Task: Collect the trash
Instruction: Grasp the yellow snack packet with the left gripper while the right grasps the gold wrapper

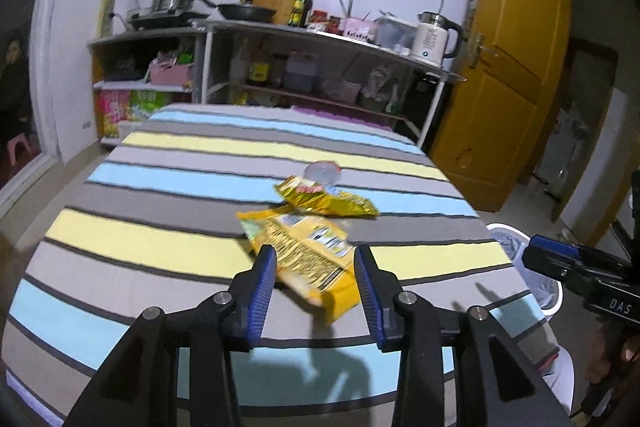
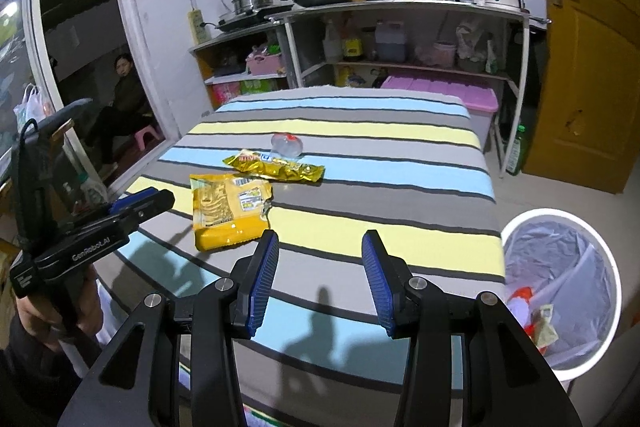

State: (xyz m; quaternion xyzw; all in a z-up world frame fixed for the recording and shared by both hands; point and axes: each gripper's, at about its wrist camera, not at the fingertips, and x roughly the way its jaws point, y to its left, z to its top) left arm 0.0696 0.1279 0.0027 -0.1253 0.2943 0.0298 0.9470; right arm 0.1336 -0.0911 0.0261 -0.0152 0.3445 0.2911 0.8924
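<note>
Now | yellow wrapper [image 1: 310, 259]: crinkled, flat, printed | striped cloth [image 1: 160, 247]

Ahead-left of the open, empty blue-padded right gripper [image 2: 320, 277]: flat yellow foil snack bag [image 2: 228, 211], crinkled gold wrapper [image 2: 276, 167] beyond it, clear plastic cup [image 2: 286, 145] farther still, white lined round waste bin [image 2: 560, 291] at right.

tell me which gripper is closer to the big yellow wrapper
Left. The left gripper has its open jaws framing the yellow wrapper's near end. The right gripper hangs over bare cloth to the wrapper's right.
</note>
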